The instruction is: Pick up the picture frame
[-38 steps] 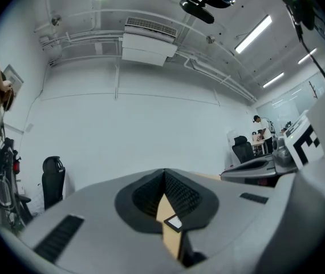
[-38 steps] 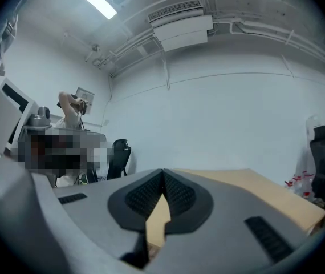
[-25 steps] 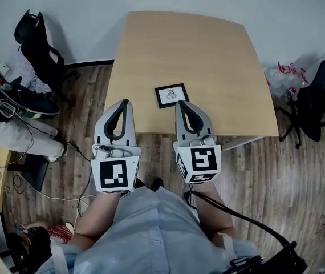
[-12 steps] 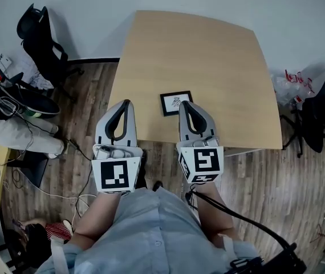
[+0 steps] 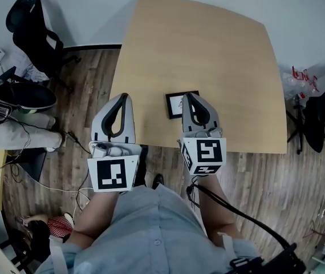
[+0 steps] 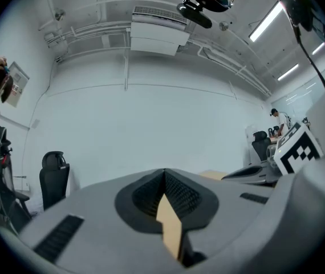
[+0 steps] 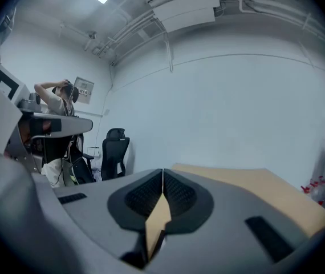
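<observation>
A small black picture frame (image 5: 175,104) with a white print lies flat near the front edge of the light wooden table (image 5: 202,44). My right gripper (image 5: 189,96) is shut and empty, its tip over the frame's right part, hiding that side. My left gripper (image 5: 122,97) is shut and empty too, its tip at the table's front left edge, well left of the frame. In the left gripper view the gripper (image 6: 164,173) has its jaws pressed together, and the right gripper (image 7: 162,173) looks the same in its own view. The frame is hidden in both gripper views.
Black office chairs stand at the left (image 5: 31,36) and right (image 5: 322,116) of the table. Bags and cables (image 5: 14,96) lie on the wooden floor at left. A person (image 7: 57,101) stands by a desk in the right gripper view. A white wall runs behind the table.
Both grippers have moved forward toward the table. The right gripper's tip now overlaps the frame's right side; the left tip has reached the table's front left edge. Both stay shut.
</observation>
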`<state>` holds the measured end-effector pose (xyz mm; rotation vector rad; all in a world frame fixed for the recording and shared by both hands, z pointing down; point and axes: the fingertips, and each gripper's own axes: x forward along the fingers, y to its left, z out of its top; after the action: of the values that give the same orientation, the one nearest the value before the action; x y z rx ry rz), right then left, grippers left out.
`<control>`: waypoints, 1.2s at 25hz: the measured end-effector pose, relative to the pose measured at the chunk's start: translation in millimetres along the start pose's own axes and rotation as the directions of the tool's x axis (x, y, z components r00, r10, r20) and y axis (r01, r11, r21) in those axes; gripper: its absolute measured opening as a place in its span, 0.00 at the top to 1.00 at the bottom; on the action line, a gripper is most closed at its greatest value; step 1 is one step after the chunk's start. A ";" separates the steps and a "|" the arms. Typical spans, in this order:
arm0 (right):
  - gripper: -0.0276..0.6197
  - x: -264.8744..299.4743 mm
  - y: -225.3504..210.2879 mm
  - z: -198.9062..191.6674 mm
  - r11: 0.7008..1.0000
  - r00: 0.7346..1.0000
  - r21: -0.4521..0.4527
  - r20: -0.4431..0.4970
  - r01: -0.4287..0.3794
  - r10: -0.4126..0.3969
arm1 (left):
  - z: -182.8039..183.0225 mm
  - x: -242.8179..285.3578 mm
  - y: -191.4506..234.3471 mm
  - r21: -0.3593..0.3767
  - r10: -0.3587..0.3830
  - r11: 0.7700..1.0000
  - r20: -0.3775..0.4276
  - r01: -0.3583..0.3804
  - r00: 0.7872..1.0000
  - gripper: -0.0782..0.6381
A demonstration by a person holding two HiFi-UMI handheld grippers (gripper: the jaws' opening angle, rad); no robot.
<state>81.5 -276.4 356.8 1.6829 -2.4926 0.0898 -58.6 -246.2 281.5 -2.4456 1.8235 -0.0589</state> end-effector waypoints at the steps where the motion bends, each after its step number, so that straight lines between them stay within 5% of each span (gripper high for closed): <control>1: 0.95 6.5 -0.8 -6.3 1.000 1.000 0.006 -0.019 -0.001 0.001 | -2.5 3.4 3.2 -0.002 0.002 1.000 -0.008 -0.002 1.000 0.89; 10: 0.95 48.9 0.9 -88.0 0.998 0.974 0.069 -0.225 -0.001 0.016 | -35.1 24.6 27.2 -0.022 0.006 1.000 -0.104 -0.009 0.995 0.89; 21: 0.90 60.0 7.9 -189.1 0.994 0.895 0.105 -0.445 0.028 0.022 | -70.1 39.2 42.0 -0.029 0.009 0.999 -0.194 -0.015 0.981 0.89; 30: 0.86 67.7 12.3 -196.2 0.993 0.882 0.111 -0.470 0.034 0.022 | -75.8 47.1 43.6 -0.038 -0.004 0.999 -0.208 -0.004 0.978 0.89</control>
<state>60.2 -309.8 560.9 1.4823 -2.1458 0.5827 -93.1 -307.4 351.7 -2.5517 1.9210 -0.2943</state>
